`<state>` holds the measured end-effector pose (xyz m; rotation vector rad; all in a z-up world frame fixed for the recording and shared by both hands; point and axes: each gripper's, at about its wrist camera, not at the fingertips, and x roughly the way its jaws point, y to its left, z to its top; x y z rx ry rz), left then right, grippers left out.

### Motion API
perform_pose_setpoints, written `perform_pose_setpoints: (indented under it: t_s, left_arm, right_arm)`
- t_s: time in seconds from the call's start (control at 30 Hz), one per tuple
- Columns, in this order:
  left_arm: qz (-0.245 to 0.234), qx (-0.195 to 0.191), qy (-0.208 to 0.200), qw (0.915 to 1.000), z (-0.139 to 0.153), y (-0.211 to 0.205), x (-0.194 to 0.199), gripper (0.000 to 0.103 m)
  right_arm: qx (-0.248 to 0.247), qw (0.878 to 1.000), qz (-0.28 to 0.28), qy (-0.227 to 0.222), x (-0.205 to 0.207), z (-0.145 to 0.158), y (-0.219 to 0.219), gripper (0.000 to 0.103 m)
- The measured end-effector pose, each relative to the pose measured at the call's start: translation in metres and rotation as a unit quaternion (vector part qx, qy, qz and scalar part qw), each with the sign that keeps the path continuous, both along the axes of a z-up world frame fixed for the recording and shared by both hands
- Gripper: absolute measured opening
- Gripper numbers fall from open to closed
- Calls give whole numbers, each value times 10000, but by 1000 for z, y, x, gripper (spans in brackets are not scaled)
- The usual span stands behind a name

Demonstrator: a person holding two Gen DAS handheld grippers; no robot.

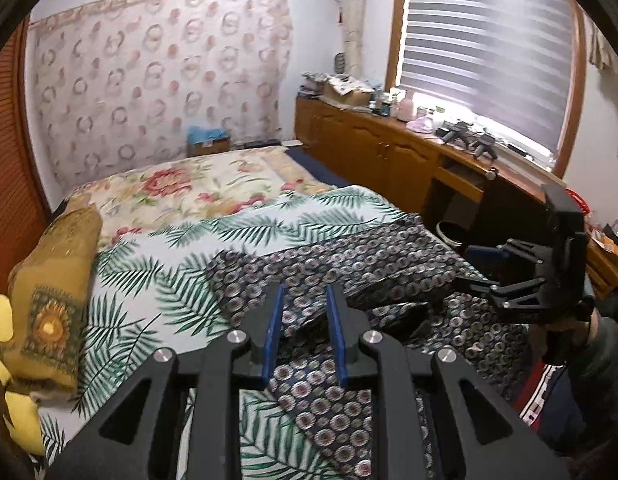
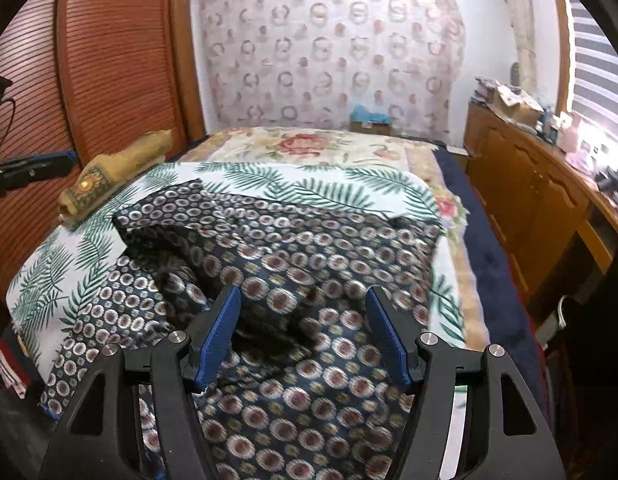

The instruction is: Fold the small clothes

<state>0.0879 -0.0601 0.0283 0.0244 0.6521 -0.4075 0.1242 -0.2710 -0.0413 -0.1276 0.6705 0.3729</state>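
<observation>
A dark navy garment with a round flower print [image 1: 341, 264] lies rumpled on the palm-leaf bedspread [image 1: 149, 264]. It also fills the near part of the right wrist view [image 2: 309, 264]. My left gripper [image 1: 305, 296] hovers over the garment's near left part, jaws a little apart and empty. My right gripper [image 2: 303, 300] is wide open above the garment's bunched middle and holds nothing. The right gripper also shows in the left wrist view [image 1: 473, 264], at the garment's right edge. The left gripper's fingers [image 2: 33, 164] show at the far left of the right wrist view.
A mustard pillow [image 1: 57, 280] lies along the bed's left edge by a wooden slatted door [image 2: 109, 60]. A floral blanket [image 2: 309, 148] covers the far bed. A wooden cabinet [image 1: 373, 152] with clutter runs under the window on the right. A waste bin [image 1: 449, 232] stands beside the bed.
</observation>
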Motion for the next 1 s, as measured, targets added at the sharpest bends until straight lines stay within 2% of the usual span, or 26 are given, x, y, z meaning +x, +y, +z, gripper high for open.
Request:
perform_pose_setpoints:
  t_s: [0.07,0.17,0.63,0.83,1.0]
  left_arm:
    - [95,24,13,10000,-4,6,1,20]
    - [227,21,103,9997,-13,14,4,20]
    - [577,118,421,9974,-58,42,1,20]
    - [613,113,625,9961,-79,46,-2,20]
    - [557,75,709,9959,-88,43,-4,20]
  right_arm:
    - [-32,9999,99,-14,2,1,8,76]
    - [-65,9997,229,-18,5,2,19,78]
    - [-598,9937,906,283,25,-14,76,79]
    - [-973,9899,944,406,36,-28,88,79]
    - [-1369,9864,876,257,46,-26,92,79]
